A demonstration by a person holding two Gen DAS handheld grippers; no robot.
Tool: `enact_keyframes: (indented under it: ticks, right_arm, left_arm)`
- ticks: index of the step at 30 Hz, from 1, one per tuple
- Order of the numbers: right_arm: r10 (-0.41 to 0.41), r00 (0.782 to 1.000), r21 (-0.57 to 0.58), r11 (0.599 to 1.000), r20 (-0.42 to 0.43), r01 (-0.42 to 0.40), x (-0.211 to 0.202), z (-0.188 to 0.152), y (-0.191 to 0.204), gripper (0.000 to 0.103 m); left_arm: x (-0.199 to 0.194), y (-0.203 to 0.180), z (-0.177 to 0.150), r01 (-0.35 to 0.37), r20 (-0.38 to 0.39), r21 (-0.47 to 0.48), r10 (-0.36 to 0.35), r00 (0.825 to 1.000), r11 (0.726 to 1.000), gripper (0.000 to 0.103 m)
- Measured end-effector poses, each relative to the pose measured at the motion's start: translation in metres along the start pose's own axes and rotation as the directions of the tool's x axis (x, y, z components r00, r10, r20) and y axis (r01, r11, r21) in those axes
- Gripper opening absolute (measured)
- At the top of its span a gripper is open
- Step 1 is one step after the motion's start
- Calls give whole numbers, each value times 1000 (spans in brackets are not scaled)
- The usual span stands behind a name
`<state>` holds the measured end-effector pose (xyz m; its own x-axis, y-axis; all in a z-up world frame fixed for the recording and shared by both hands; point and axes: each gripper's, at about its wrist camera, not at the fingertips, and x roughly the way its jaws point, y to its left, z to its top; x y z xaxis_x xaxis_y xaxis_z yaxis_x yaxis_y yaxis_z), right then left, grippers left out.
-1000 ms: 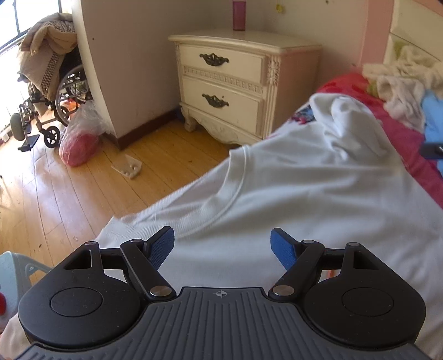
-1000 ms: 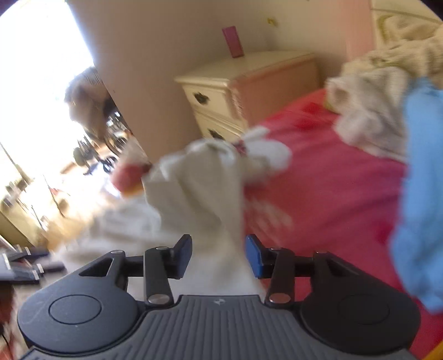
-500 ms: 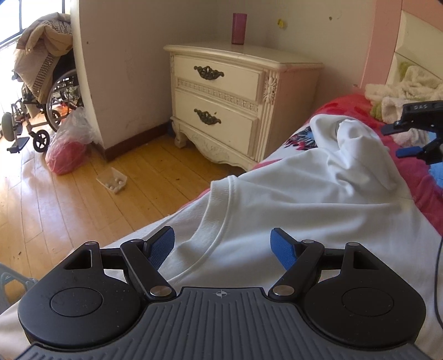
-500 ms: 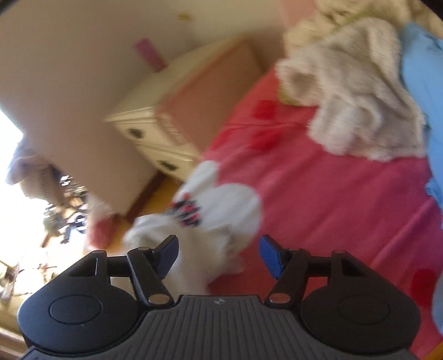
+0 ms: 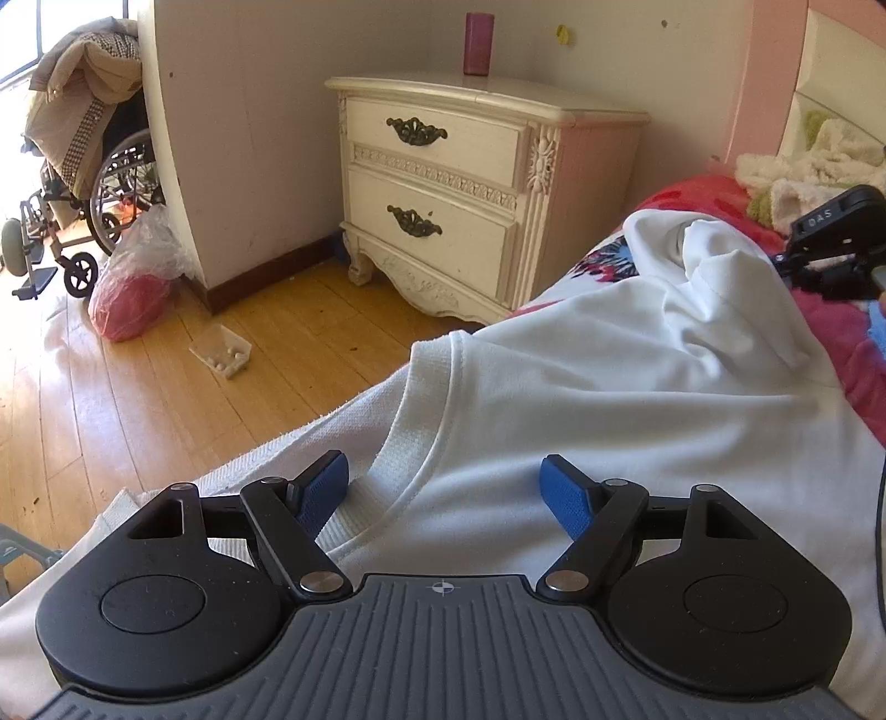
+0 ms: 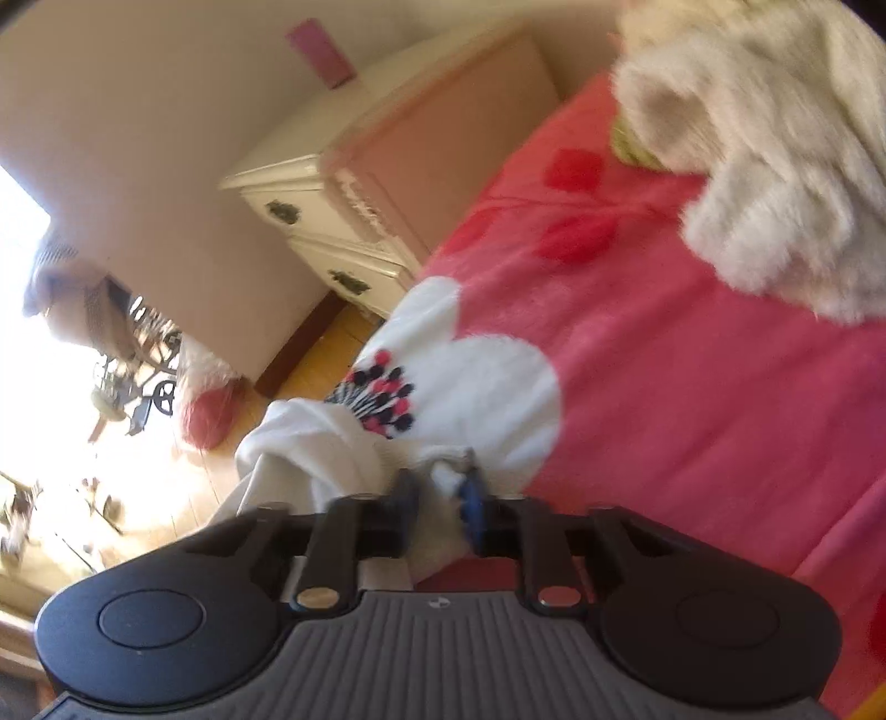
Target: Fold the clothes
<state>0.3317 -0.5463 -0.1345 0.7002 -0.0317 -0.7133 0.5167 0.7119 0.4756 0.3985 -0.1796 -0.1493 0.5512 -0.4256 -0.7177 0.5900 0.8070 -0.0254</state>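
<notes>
Over the white shirt's (image 5: 581, 387) collar, left claw (image 5: 446, 487) gapes; right claw (image 6: 437, 493) pinches its sleeve edge.

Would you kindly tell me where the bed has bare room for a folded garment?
Bare pink bedspread lies between the white cotton T-shirt and the fluffy cream blanket. By the headboard it is crowded.

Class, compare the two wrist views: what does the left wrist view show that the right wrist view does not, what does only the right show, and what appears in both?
Only the left wrist view shows the white T-shirt's collar, the open left gripper above it and a plastic tray on the floor. Only the right wrist view shows the right gripper pinching white fabric. Both show the white T-shirt, nightstand, pink cup, wheelchair, red bedspread and fluffy cream blanket.
</notes>
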Motion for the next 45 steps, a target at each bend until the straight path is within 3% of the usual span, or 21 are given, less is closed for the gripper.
enact_keyframes:
  ticks: [4,7,9,12,14,16,19,25,28,30,34,35,36,37,38,40,43,45]
  right_arm:
    - [-3,995,-121,992,104,16,-23,1,18,6]
    - [17,971,-259,965,237,46,-53,5,47,6]
    - [52,942,-339,938,332,68,-78,7,67,6]
    - [163,879,-438,897,448,58,-120,7,95,6]
    - [257,847,-489,872,464,3,-145,4,109,6]
    - [377,822,-548,831,427,-97,-167,-5,117,6]
    - [499,806,-673,718,319,-178,-192,-30,129,6]
    - [565,825,-789,510,8,-342,-207,-97,135,6]
    - [504,851,-859,361,-147,-363,-207,-140,138,6]
    - [414,885,-912,241,-212,-331,-203,-172,139,6]
    - [195,941,-960,-11,-278,-281,-190,-238,135,8]
    - [159,948,-961,-43,-276,-272,-188,-251,133,14]
    - [138,952,-962,-47,-272,-268,-188,-261,130,19]
    - [138,951,-961,-15,-276,-277,-189,-264,129,28]
    - [158,944,-953,46,-290,-301,-191,-261,128,39]
    - [200,927,-919,176,-317,-352,-196,-255,128,43]
    - [239,899,-748,500,-366,-437,-187,-230,118,43]
    - [257,880,-543,707,-400,-453,-174,-219,95,43]
  left_arm:
    - [1,-2,1,-14,-13,0,14,1000,1000,77]
    - [2,-1,2,-17,-19,-6,17,1000,1000,77]
    - [2,-2,1,-19,-18,-4,19,1000,1000,77]
    - [2,-2,1,-21,-16,-1,21,1000,1000,77]
    - [2,-3,1,-20,-16,-1,20,1000,1000,77]
    - [2,-2,1,-19,-16,-2,19,1000,1000,77]
    - [2,-2,1,-17,-17,-5,17,1000,1000,77]
    - [1,-1,0,-13,-17,-12,13,1000,1000,77]
    - [1,-1,0,-11,-18,-13,11,1000,1000,77]
    - [1,-1,0,-10,-18,-11,10,1000,1000,77]
    - [0,0,-1,-9,-19,-10,9,1000,1000,77]
    - [0,-1,-1,-10,-20,-10,10,1000,1000,77]
    - [0,-1,-1,-10,-20,-10,10,1000,1000,77]
    - [0,-1,-1,-10,-21,-9,10,1000,1000,77]
    - [0,-1,-1,-10,-21,-8,10,1000,1000,77]
    - [0,-1,-1,-9,-22,-9,9,1000,1000,77]
    - [-1,0,-1,-8,-24,-12,8,1000,1000,77]
    - [-1,-1,-1,-7,-25,-13,7,1000,1000,77]
